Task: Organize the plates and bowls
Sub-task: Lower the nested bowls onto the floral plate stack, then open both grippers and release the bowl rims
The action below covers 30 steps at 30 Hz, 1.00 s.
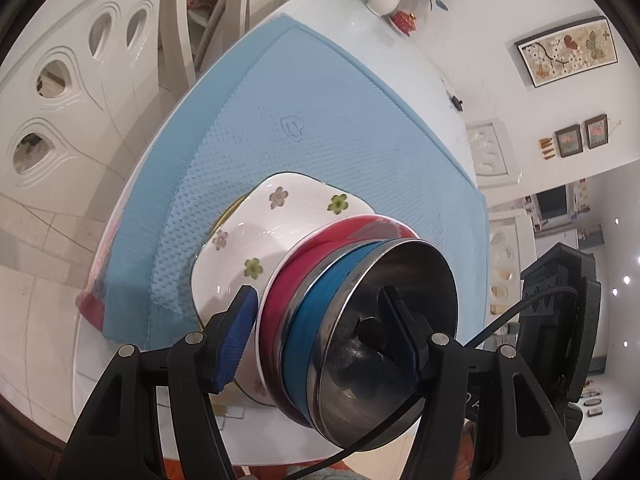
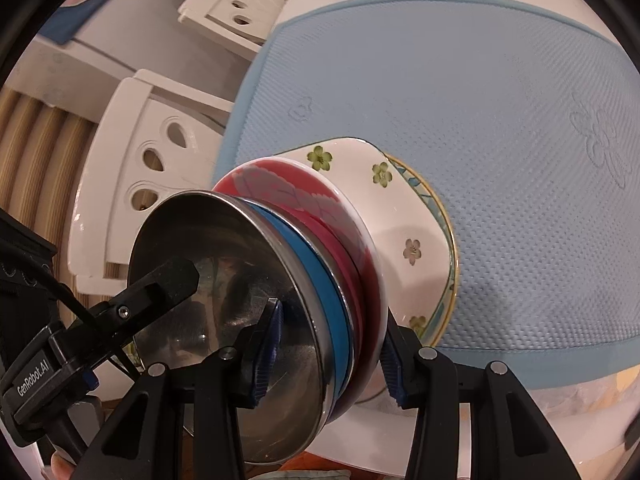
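Note:
A nested stack hangs over the near part of a blue mat [image 1: 320, 100] [image 2: 480, 100]. A steel bowl [image 1: 400, 280] [image 2: 208, 248] is on top, then a blue bowl [image 1: 320, 292] [image 2: 316, 264] and a red bowl [image 1: 296, 272] [image 2: 280, 188]. Below them lie a white flowered square plate [image 1: 256, 232] [image 2: 400, 216] and a yellow-rimmed plate [image 2: 444, 216]. My left gripper [image 1: 320, 320] is shut on one side of the stack, one finger inside the steel bowl, the other under the dishes. My right gripper [image 2: 332, 352] clamps the opposite side likewise.
The mat covers a white table [image 1: 100, 360] [image 2: 360, 432]. White chairs with cut-out backs [image 1: 60, 80] [image 2: 132, 160] stand close around the table. A white vase of flowers [image 1: 384, 0] and a small red object [image 1: 404, 20] sit at the table's far end.

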Each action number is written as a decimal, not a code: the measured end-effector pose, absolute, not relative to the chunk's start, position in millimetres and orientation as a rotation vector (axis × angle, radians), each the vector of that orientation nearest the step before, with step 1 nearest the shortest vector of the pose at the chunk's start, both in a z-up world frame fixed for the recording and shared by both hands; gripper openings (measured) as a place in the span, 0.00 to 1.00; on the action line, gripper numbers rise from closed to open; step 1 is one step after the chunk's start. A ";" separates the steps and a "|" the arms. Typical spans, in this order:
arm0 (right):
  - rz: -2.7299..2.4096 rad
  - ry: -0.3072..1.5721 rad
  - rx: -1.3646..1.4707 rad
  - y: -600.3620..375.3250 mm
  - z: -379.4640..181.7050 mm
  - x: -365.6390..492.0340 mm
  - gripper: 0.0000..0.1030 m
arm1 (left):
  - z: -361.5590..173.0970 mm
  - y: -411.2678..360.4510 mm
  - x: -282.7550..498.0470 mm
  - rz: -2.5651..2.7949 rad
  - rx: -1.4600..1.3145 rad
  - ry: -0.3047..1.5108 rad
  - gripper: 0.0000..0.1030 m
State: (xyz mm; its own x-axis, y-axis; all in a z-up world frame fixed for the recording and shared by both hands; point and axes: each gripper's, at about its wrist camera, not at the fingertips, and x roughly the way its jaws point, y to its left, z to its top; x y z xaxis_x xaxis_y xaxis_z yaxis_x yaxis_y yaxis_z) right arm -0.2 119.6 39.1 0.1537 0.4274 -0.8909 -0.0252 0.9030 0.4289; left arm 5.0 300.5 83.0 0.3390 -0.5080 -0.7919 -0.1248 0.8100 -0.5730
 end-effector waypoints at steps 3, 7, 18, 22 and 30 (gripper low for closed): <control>0.304 1.398 0.369 121.4 32.3 2.5 0.43 | 77.6 304.4 10.7 -0.298 -0.612 1.230 0.57; 0.284 1.388 0.375 124.9 31.0 8.8 0.43 | 75.2 306.8 17.6 -0.320 -0.609 1.235 0.57; 0.282 1.376 0.448 107.3 32.4 10.6 0.43 | 77.9 322.2 19.6 -0.347 -0.663 1.204 0.57; 0.278 1.357 0.444 94.7 42.8 0.9 0.43 | 85.1 332.1 14.7 -0.332 -0.681 1.177 0.57; 0.239 1.257 0.424 85.5 74.9 -40.0 0.43 | 105.9 343.6 -8.8 -0.320 -0.660 1.107 0.57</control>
State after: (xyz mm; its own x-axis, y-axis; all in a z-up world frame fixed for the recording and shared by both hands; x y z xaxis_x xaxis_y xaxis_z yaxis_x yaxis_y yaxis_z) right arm -40.0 85.5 74.9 0.2984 0.4010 -0.8661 0.0556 0.8986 0.4352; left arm -8.8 343.6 105.9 0.4284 -0.5481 -0.7184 -0.0809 0.7685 -0.6347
